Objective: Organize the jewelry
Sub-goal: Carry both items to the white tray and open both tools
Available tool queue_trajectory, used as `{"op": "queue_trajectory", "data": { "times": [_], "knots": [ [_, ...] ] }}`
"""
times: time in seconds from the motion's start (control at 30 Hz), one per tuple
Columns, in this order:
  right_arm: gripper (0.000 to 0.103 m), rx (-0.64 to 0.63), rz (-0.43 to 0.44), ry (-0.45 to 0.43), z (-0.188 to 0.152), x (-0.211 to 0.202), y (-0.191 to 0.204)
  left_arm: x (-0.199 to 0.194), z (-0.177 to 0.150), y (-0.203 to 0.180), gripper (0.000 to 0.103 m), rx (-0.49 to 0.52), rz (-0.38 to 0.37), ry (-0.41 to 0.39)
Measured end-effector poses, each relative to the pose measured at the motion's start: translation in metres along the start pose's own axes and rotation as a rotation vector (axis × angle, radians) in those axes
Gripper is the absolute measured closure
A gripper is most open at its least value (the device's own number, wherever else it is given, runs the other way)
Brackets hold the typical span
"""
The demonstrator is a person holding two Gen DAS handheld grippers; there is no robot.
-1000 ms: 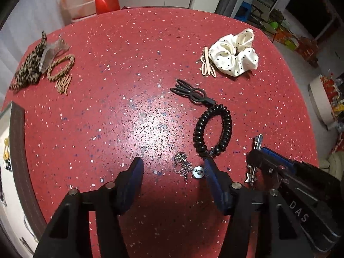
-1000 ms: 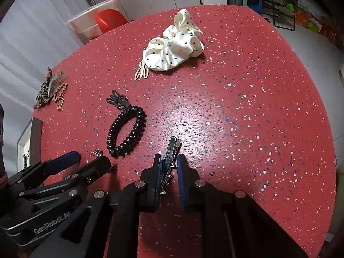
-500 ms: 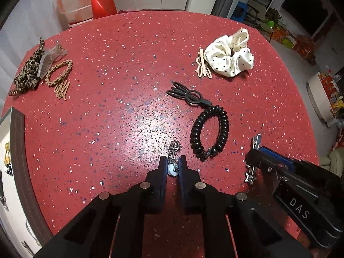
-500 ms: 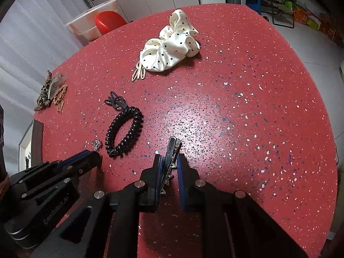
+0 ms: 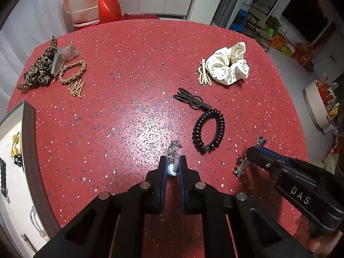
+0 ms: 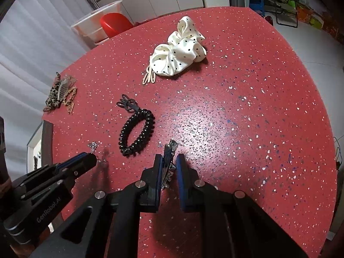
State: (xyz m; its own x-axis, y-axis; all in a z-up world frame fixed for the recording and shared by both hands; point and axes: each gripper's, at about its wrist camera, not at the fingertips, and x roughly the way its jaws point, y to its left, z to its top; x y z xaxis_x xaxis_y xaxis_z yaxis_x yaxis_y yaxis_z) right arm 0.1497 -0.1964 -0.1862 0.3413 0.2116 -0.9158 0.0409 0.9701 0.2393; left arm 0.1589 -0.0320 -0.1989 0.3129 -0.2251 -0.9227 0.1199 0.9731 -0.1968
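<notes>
2 grippers clamped: left gripper (image 5: 172,163) on necklace (image 5: 173,167), right gripper (image 6: 168,161) on hair clip (image 6: 169,150).

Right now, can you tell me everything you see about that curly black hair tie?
The curly black hair tie is a glossy coil, like a phone cord, that looks like plastic, bent into a long oval loop. It lies flat on the red speckled table. Its far end meets a flat black clip with a ring. No gripper touches it: it sits apart, between the two, just beyond them.
</notes>
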Motion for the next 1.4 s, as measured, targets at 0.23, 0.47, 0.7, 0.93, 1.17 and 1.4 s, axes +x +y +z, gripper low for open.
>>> {"op": "queue_trajectory", "data": {
  "times": [0.23, 0.47, 0.7, 0.93, 1.17, 1.4],
  "knots": [
    [0.089, 0.024, -0.002, 0.011, -0.003, -0.006, -0.003, -0.018, -0.005, 0.002, 0.091, -0.006, 0.002, -0.006],
    [0.089, 0.015, 0.003, 0.003, -0.008, -0.020, 0.002, -0.034, -0.014, 0.007, 0.091, -0.018, 0.007, -0.016],
    [0.089, 0.013, 0.010, 0.012, -0.014, -0.032, 0.010, -0.055, -0.024, 0.012, 0.091, -0.027, 0.012, -0.023],
    [0.089, -0.008, 0.011, 0.006, -0.018, -0.056, 0.025, -0.085, -0.034, 0.018, 0.091, -0.045, 0.008, -0.036],
    [0.089, -0.030, 0.013, -0.007, -0.020, -0.085, 0.041, -0.119, -0.048, 0.028, 0.091, -0.058, 0.015, -0.049],
    [0.089, -0.066, 0.018, -0.022, -0.021, -0.113, 0.066, -0.155, -0.060, 0.049, 0.091, -0.096, 0.033, -0.068]
  ]
}}
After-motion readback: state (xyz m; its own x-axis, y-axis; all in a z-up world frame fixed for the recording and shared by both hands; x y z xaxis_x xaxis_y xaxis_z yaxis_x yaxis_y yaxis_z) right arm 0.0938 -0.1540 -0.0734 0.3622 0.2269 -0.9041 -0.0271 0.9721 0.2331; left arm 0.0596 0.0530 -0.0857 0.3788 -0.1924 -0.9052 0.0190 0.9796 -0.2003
